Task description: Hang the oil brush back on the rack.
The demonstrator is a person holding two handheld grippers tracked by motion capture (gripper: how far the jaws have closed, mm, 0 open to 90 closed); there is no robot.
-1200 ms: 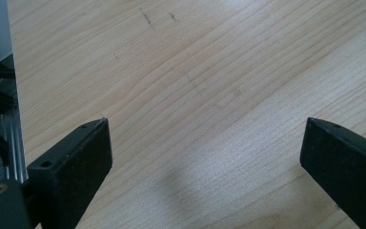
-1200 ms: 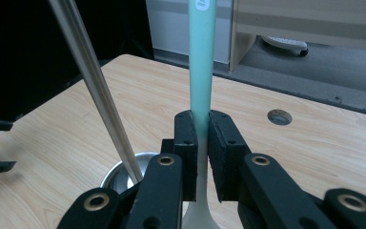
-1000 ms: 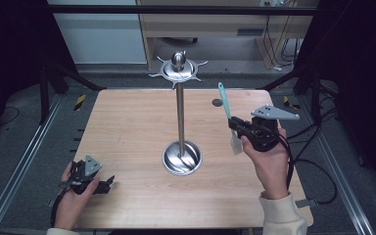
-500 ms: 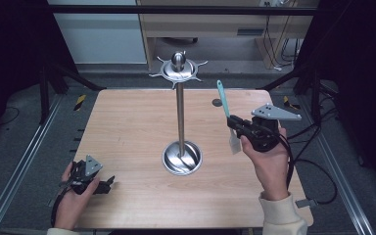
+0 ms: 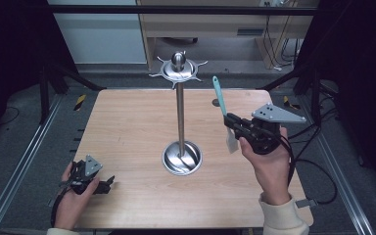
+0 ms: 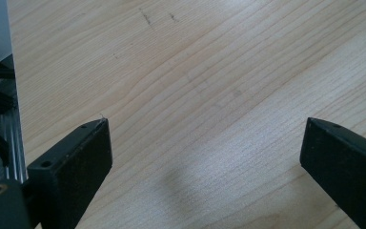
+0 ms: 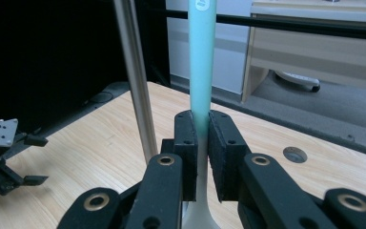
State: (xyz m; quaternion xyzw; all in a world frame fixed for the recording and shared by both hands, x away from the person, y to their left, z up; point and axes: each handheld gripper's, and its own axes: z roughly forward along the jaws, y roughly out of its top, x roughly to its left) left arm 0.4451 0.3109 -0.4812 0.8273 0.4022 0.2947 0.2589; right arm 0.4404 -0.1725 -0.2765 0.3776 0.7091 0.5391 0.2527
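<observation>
A steel stand with a round base [image 5: 182, 158], a thin pole [image 5: 180, 113] and a hooked disc on top [image 5: 178, 69] rises from the table's middle. To its right, above the table, my right gripper [image 5: 231, 120] is shut on a spatula with a teal handle [image 5: 219, 95] and a white blade [image 5: 231, 141], held upright. In the right gripper view the teal handle [image 7: 201, 62] runs up between the pads and the pole [image 7: 134, 76] stands just left of it. My left gripper [image 5: 108, 185] rests open at the table's near left; its jaws stand wide over bare wood [image 6: 205, 95].
The wooden table [image 5: 127, 122] has a small round grommet [image 5: 215, 103] near its far right corner. Metal rails [image 5: 24, 161] run along both sides. A desk with cables [image 5: 274, 29] stands beyond the far edge. Cables trail from the right gripper off the table's right side.
The right gripper with the spatula has lifted and drifted slightly away from me. The left gripper has stayed where it was.
</observation>
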